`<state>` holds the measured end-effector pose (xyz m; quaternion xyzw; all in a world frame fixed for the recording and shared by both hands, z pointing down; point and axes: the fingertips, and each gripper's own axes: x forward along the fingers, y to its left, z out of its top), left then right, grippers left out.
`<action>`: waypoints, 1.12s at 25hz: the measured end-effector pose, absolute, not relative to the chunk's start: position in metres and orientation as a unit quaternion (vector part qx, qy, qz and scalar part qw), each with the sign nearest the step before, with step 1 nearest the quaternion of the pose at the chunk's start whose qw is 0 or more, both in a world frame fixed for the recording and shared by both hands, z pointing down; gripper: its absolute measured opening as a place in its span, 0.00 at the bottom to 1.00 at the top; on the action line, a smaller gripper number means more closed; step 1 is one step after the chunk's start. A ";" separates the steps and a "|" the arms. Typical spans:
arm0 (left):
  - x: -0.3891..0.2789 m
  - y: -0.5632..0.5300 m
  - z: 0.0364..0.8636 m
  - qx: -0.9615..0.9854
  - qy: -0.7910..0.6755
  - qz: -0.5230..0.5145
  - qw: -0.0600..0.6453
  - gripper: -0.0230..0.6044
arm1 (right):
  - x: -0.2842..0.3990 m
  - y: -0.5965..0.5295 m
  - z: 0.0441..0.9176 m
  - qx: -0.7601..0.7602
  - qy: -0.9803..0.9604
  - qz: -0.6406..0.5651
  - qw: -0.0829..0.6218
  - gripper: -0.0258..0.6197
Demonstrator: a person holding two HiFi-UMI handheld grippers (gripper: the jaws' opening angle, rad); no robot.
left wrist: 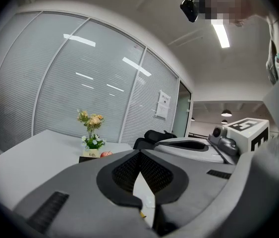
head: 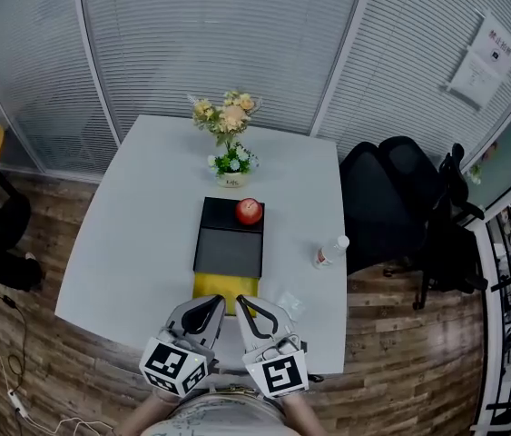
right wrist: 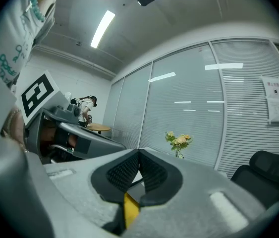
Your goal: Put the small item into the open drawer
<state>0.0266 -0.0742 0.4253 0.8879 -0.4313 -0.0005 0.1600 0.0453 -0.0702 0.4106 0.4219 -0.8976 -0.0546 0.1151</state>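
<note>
A black drawer box [head: 230, 243] sits mid-table with a red apple [head: 249, 211] on its far right corner. Its yellow drawer [head: 221, 285] stands pulled out toward me. A small clear packet [head: 288, 302] lies on the table just right of the drawer. My left gripper [head: 221, 301] and right gripper [head: 240, 301] hover side by side over the drawer's near edge, both shut and holding nothing. In the left gripper view the shut gripper [left wrist: 139, 151] points toward the apple [left wrist: 105, 154]. In the right gripper view the shut gripper [right wrist: 139, 151] shows a strip of the yellow drawer [right wrist: 131, 208] below it.
A pot of flowers [head: 228, 134] stands behind the box on the white table [head: 128, 225]. A plastic bottle [head: 331, 251] lies near the right edge. A black office chair [head: 396, 198] stands right of the table; blinds and glass walls are behind.
</note>
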 end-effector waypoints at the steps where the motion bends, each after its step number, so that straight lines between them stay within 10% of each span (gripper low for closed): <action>1: 0.028 -0.076 0.426 0.887 -0.433 0.000 0.160 0.03 | 0.048 -0.072 0.411 0.420 -0.899 -0.054 0.115 0.04; 28: 0.044 -0.109 0.427 0.907 -0.391 0.005 0.155 0.03 | 0.078 -0.109 0.413 0.477 -0.873 -0.041 0.092 0.04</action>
